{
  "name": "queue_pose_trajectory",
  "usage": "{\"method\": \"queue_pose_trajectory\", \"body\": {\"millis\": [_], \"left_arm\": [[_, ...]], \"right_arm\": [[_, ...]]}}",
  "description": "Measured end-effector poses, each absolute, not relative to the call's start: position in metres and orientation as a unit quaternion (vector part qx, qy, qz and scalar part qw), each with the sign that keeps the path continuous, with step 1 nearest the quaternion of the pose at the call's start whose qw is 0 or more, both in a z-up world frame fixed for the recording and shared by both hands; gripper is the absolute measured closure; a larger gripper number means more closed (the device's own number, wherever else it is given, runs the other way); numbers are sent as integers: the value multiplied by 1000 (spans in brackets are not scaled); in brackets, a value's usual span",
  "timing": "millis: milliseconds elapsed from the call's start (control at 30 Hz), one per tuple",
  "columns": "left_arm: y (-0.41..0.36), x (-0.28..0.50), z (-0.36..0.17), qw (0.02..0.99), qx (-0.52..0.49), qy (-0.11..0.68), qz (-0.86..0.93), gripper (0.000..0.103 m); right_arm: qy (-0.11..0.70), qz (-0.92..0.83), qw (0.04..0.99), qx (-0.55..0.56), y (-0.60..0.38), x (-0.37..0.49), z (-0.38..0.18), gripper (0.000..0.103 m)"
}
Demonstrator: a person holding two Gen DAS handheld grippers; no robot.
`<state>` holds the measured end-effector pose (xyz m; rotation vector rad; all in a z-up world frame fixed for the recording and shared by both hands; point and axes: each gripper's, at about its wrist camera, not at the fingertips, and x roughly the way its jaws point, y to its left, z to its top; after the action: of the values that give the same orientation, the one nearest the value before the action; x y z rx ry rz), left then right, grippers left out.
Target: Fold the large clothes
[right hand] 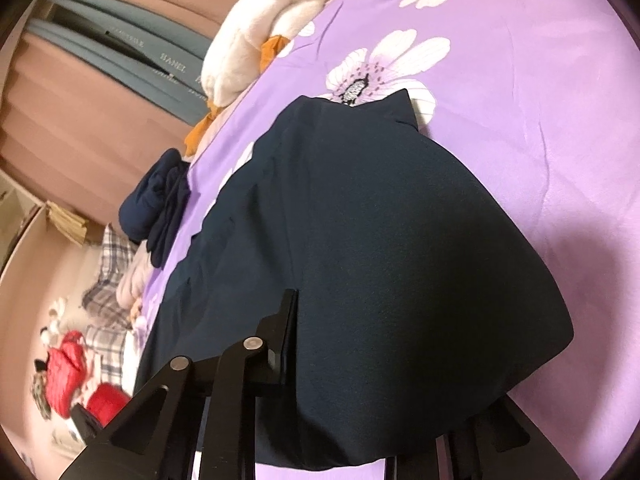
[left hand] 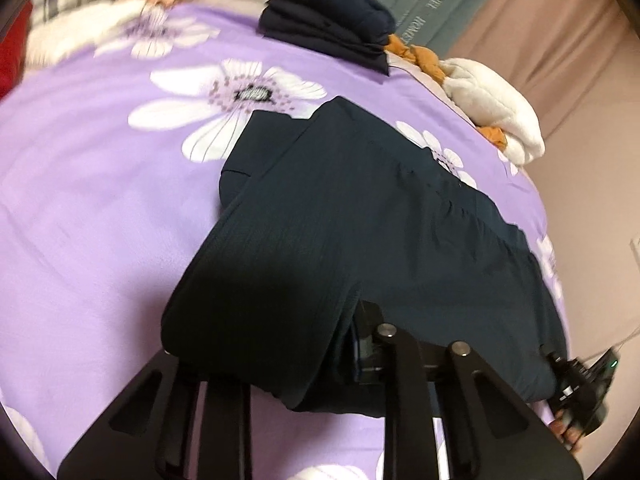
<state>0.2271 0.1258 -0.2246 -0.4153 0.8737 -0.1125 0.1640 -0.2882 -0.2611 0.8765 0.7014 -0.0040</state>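
Seemingly navy garment point(left hand: 360, 232), purple floral bedspread point(left hand: 100, 184)

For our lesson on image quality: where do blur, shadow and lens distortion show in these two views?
Left wrist view: top-left bedding is blurred, the purple sheet bulges from the fisheye, and shadow darkens the dark garment near the camera. Right wrist view: shadow falls on the sheet at right, and the lower-left edge is blurred.

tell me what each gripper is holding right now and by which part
Both hold the dark garment by its near folded edge, the cloth draped over the fingers: the left gripper at one end, the right gripper at the other.
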Motion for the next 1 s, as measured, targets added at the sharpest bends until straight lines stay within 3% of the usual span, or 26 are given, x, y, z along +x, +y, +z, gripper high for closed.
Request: {"method": "queue_pose_trajectory", "body": {"millis": [633,1000], "left_arm": [[127,171,-223,886,-161,430,-65,81],[152,164,-227,868,-189,454,-63,50]], "right_arm": [[364,9,846,389,-286,134,-258,80],[378,8,819,431,-299,132,-268,74]]}}
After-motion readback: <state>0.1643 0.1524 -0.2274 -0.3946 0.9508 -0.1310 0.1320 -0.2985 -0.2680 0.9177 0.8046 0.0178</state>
